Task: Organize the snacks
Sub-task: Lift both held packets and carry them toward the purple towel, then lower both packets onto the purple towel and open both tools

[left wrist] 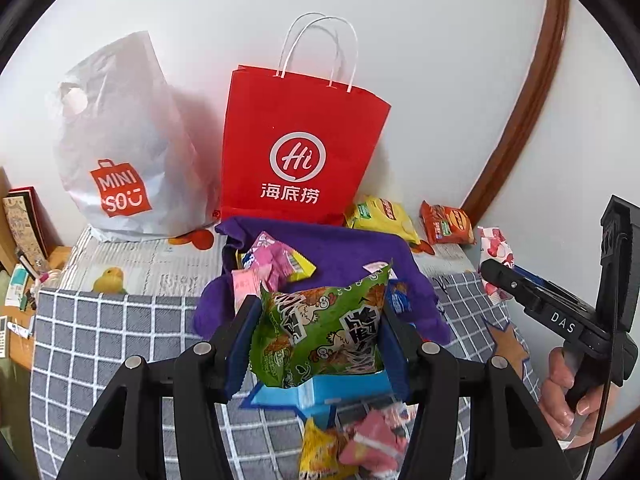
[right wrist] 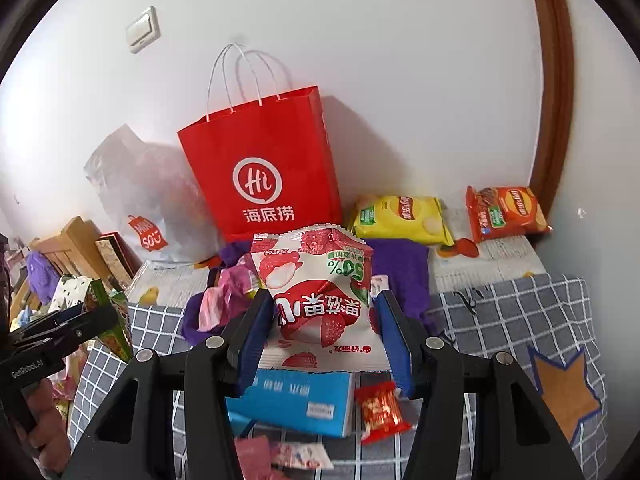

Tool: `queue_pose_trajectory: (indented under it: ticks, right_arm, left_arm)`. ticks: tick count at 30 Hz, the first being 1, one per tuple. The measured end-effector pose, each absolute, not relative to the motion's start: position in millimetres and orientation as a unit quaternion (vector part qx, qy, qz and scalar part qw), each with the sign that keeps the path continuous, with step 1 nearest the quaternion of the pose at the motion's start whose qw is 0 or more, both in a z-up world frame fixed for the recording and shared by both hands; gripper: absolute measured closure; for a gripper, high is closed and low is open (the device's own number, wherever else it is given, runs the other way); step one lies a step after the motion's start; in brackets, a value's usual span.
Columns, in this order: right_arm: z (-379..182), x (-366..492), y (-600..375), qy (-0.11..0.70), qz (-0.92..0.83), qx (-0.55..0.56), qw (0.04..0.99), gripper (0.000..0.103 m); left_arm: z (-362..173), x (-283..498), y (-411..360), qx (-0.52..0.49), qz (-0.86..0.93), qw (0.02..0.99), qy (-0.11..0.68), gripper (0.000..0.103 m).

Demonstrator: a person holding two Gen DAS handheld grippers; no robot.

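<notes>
Two bags are stood against the white wall at the back of a bed covered by a grey checked blanket (right wrist: pixel 520 312): a red paper bag (left wrist: pixel 300 148) with white handles, upright, and a white plastic bag (left wrist: pixel 116 160) just beside it on its left. A purple cloth bag (left wrist: pixel 340 256) is laid open in front of the red one, with pink snack packets (left wrist: pixel 276 260) seen at its mouth. A blue box (right wrist: pixel 296 400) is lying nearer on the blanket. A yellow chip bag (right wrist: pixel 404 216) and an orange chip bag (right wrist: pixel 504 212) are set apart from each other along the wall, right of the red bag. A green snack packet (left wrist: pixel 320 332) is clamped between the blue pads of the left gripper (left wrist: pixel 320 344), above the blue box. A white and red lychee packet (right wrist: pixel 324 300) is pinched likewise in the right gripper (right wrist: pixel 324 340), in front of the purple bag. A small red candy packet (right wrist: pixel 380 408) is lying beside the box.
</notes>
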State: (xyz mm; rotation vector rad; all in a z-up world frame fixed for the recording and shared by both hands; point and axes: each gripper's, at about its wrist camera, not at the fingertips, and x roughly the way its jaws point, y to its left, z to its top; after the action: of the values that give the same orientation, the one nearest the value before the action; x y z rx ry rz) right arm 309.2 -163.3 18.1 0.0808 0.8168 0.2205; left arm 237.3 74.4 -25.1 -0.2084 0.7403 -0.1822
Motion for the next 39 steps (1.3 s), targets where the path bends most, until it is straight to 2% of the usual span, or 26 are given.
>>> queue_pose_trajectory:
  ticks: [18, 23, 26, 39]
  right_arm:
    - [-16.5, 416.7, -154.3, 0.426, 0.109, 0.034, 0.898, 0.05]
    - [-51.0, 428.9, -152.2, 0.44, 0.132, 0.044, 0.887, 0.05]
    - [-77.1, 442.9, -148.6, 0.476, 0.122, 0.031, 0.87, 0.05]
    - [-132.6, 455.0, -133.8, 0.549, 0.132, -0.016, 0.825, 0.05]
  left_arm:
    - [-29.9, 339.5, 70.0, -0.131, -0.083, 0.918, 0.365, 0.049]
    - [-48.5, 354.6, 79.7, -0.149, -0.079, 0.912, 0.374, 0.049]
    - [-58.5, 359.3, 84.2, -0.152, -0.075, 0.911, 0.377, 0.049]
    - [-75.5, 371.4, 107.3, -0.179, -0.076, 0.899, 0.392, 0.049]
